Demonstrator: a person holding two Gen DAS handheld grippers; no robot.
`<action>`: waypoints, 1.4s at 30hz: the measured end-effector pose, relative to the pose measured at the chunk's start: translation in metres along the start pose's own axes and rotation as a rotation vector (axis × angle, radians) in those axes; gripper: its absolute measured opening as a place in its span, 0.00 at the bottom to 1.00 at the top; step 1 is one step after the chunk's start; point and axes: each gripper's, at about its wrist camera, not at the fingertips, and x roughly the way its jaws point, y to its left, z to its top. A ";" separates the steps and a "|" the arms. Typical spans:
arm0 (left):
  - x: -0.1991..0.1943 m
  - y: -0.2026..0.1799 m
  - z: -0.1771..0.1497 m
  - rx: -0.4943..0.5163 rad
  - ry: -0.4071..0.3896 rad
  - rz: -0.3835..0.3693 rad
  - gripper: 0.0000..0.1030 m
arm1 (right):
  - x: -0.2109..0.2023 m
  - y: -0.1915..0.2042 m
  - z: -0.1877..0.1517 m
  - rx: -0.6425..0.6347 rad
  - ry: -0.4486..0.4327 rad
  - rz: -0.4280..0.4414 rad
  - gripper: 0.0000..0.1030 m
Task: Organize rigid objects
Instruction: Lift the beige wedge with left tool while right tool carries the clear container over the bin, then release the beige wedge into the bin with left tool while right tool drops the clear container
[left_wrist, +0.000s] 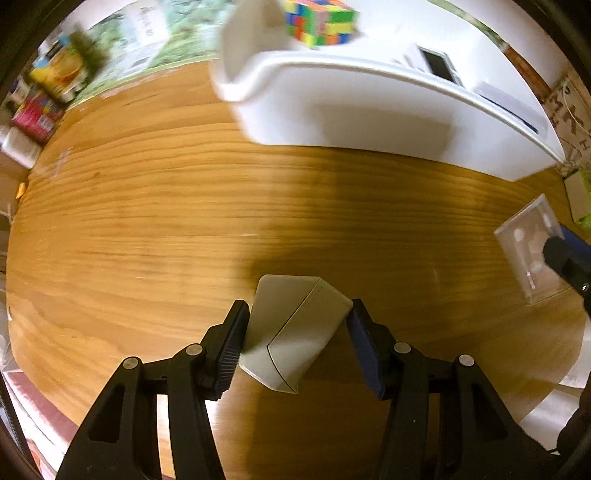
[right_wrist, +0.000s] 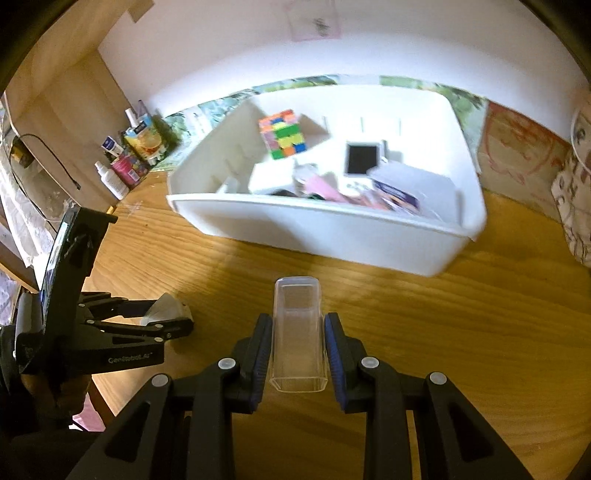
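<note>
The right gripper (right_wrist: 298, 350) clamps a clear plastic case (right_wrist: 297, 332), long axis toward twelve o'clock, where the white bin (right_wrist: 317, 236) waits. The left gripper (left_wrist: 297, 332) grips a grey box (left_wrist: 295, 328), its bin at one o'clock.

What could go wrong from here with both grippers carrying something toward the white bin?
1. The grey box sits skewed between the left gripper fingers, held near its corners, so it may twist or slip out.
2. The clear plastic case in the right gripper is smooth and thin-walled; it could slide or flex.
3. The white bin already holds a colour cube and a pile of items, so dropped pieces may land on top and tumble.
</note>
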 end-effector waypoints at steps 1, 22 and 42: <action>-0.003 0.006 0.001 -0.005 -0.004 0.004 0.57 | 0.000 0.005 0.003 -0.004 -0.004 -0.002 0.28; -0.098 0.099 0.073 -0.017 -0.279 -0.094 0.57 | -0.015 0.062 0.078 -0.007 -0.137 -0.146 0.28; -0.101 0.034 0.132 0.046 -0.519 -0.432 0.57 | -0.009 0.040 0.098 -0.059 -0.309 -0.244 0.28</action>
